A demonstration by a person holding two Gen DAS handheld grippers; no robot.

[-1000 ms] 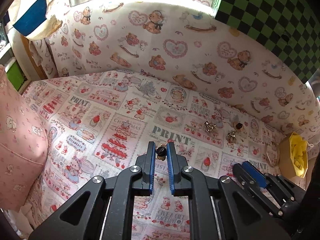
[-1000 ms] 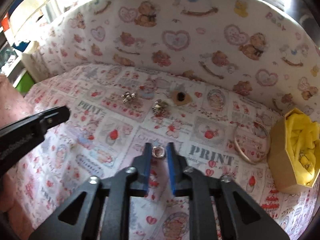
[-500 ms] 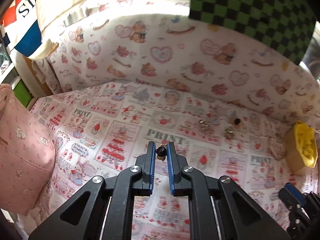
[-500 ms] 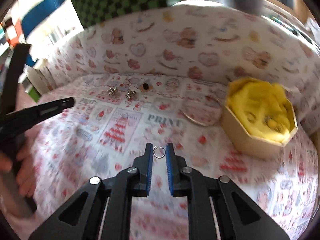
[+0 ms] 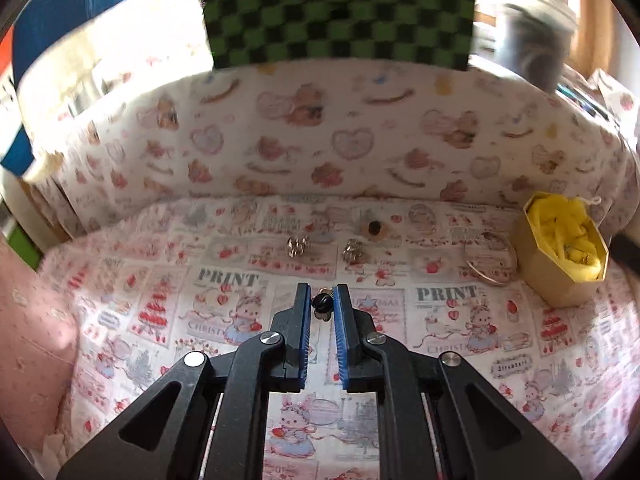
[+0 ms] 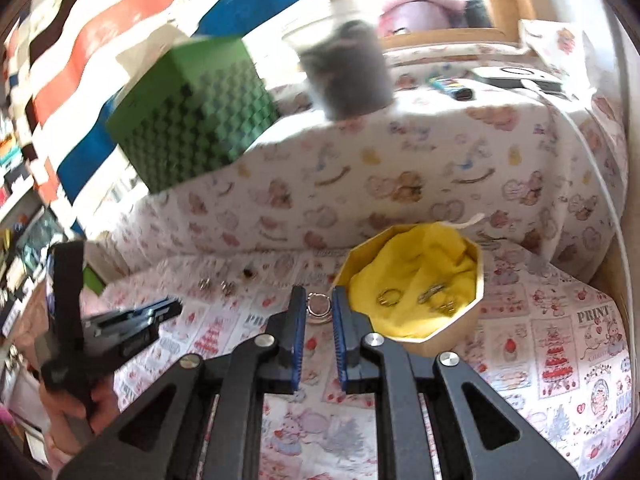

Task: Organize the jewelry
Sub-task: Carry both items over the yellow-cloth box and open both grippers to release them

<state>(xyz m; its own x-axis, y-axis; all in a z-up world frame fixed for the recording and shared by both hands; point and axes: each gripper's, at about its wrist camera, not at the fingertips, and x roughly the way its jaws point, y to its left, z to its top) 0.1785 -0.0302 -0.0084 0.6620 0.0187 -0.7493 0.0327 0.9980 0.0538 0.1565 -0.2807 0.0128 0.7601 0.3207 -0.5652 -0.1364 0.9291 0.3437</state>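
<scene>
My right gripper [image 6: 318,308] pinches a silver ring [image 6: 318,306]; left gripper [image 5: 322,304] clamps a dark bead earring [image 5: 321,303]. I'd release only above the yellow-lined box [image 6: 416,280], far right.

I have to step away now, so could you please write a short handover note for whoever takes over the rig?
Left gripper: shut on a black bead earring, above the cloth.
Right gripper: shut on a silver ring, beside the box.
Done: a few rings lie on the box's yellow lining.
Left: drop both held pieces in the box, then fetch two silver pieces, a dark earring and the bangle beside the box.
</scene>
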